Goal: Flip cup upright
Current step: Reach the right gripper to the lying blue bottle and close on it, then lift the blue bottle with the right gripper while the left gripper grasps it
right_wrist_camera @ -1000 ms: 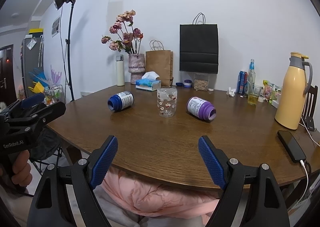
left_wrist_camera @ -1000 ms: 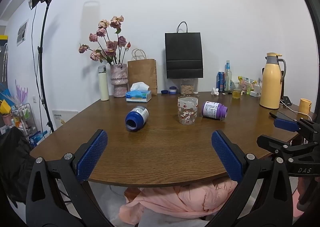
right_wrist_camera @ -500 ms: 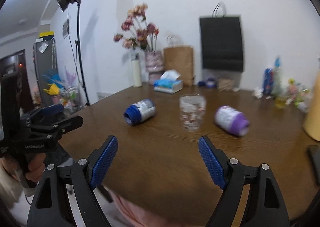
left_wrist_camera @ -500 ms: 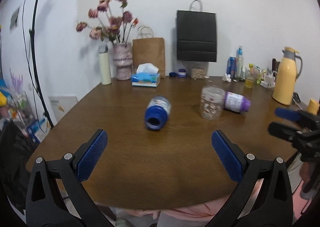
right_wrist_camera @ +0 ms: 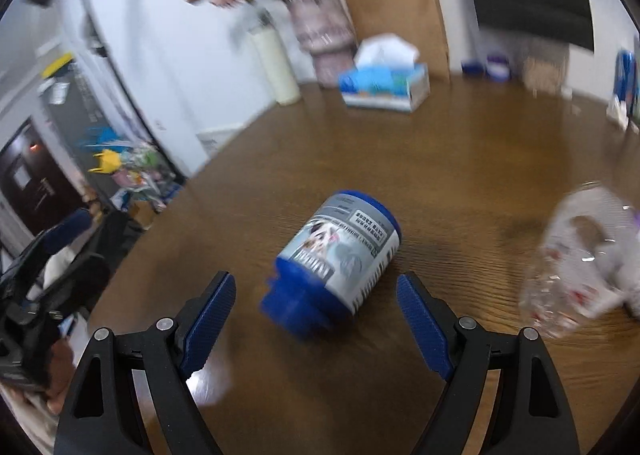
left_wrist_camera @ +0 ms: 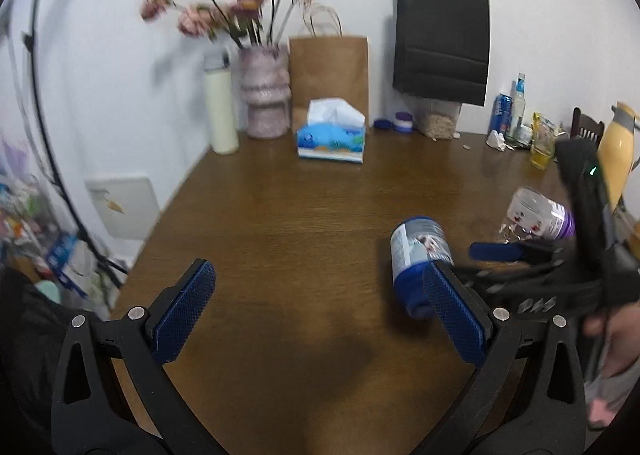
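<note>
A wooden table (left_wrist_camera: 280, 215) holds a blue-capped bottle (right_wrist_camera: 340, 259) lying on its side near the front edge. The right gripper (right_wrist_camera: 316, 315) hovers low just above the table, tilted downward, its blue-padded fingers (right_wrist_camera: 210, 319) spread wide on either side of the bottle's cap end without touching it. The left gripper (left_wrist_camera: 320, 307) hangs to the left over bare tabletop, its jaws also spread and holding nothing. A clear floral cup (right_wrist_camera: 576, 263) stands just to the right of the bottle; the image is too blurred to show which way up it sits.
</note>
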The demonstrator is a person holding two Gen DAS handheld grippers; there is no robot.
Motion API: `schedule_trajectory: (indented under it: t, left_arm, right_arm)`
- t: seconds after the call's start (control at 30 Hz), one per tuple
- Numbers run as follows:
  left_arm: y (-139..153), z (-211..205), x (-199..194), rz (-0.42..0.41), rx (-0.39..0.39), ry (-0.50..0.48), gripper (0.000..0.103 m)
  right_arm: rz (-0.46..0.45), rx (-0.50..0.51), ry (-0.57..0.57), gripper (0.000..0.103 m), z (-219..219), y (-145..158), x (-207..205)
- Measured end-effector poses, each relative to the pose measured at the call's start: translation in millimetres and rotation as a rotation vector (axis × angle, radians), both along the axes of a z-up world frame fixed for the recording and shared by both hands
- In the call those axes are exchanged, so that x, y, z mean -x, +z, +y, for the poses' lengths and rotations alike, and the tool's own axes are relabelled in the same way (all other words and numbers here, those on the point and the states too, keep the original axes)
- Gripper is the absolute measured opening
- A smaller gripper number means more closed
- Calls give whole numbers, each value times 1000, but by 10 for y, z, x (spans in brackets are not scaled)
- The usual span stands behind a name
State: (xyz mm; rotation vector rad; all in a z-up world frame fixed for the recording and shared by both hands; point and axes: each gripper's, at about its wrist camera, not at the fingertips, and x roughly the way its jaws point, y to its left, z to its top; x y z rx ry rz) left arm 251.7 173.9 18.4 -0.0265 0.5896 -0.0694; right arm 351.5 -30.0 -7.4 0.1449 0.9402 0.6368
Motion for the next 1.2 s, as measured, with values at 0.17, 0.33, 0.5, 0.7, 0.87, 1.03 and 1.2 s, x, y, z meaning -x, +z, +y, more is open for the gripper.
schedule_trajectory:
  t: [0.17,0.33,0.5,0.7,0.87,1.03,1.2]
  left_arm:
    - [-79,91,-484,71,51,-11,99]
    - [-121,12,-705,101,77,-38,89]
    - [-289,-206,-705,171,127,-108,82]
    - [-668,-645,-617,286,146,-217,52]
    - [-632,-751,-542,268,103,-203,42]
    - [-666,-651,-379,252,113,-79,41]
    - [-708,-717,-128,230,174,-53,43]
  right_arm:
    - [67,8,-42,82,183,-205,-240]
    - [45,3,15,74,209,-194,-235]
    - [-63,39,310,71,289,-126,264]
    - [-120,69,380,70,67,-85,737]
    - [-97,27,364,70,-81,-114,744]
    - [-101,6,306,70,-424,-112,808]
    - [-105,81,159,70,-794,-193,772]
